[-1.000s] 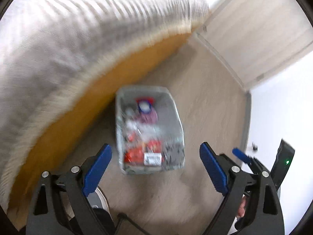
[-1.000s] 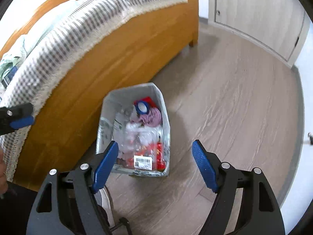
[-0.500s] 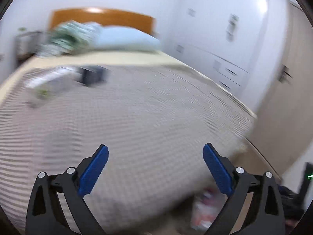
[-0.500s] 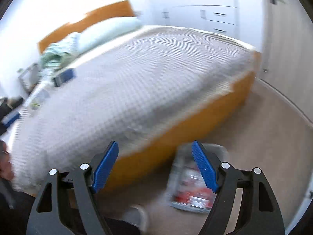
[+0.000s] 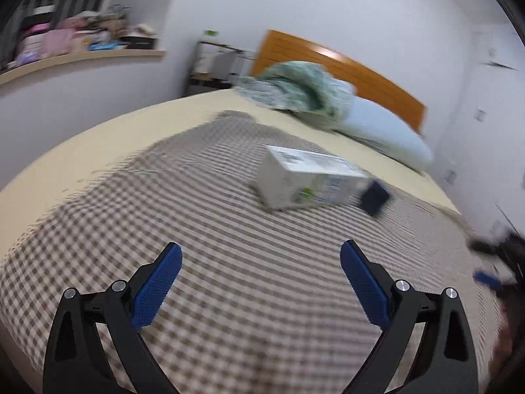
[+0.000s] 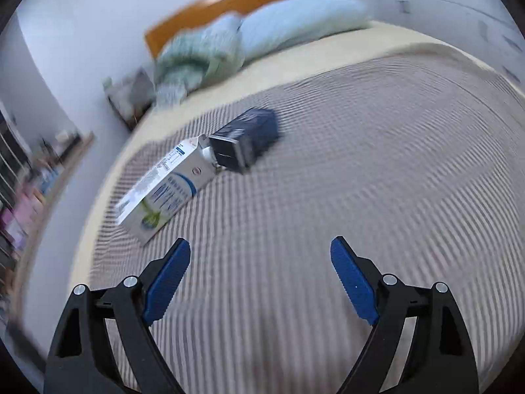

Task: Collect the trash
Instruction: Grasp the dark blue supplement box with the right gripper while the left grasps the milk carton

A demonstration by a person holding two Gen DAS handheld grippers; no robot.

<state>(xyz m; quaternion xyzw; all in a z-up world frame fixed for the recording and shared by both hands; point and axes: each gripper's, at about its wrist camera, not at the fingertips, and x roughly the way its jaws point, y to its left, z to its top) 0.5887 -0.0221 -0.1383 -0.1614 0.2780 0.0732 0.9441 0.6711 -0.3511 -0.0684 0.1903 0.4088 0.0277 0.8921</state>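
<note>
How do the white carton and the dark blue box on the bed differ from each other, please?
The white carton is pale with blue and green print; the dark blue box is navy all over. The white carton looks clearly longer than the dark blue box. The carton has a gabled end with a small round cap; the box shows a flat, squared end. Both lie on their sides on the checked blanket, ends nearly touching.

A home bedroom: bed [image 5: 229,262] (checked cover), pillow [image 5: 384,131], wooden headboard [image 5: 344,65].

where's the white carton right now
The white carton lies on its side on the checked bedspread, its top end beside the dark blue box, left of centre in the right wrist view.
</note>
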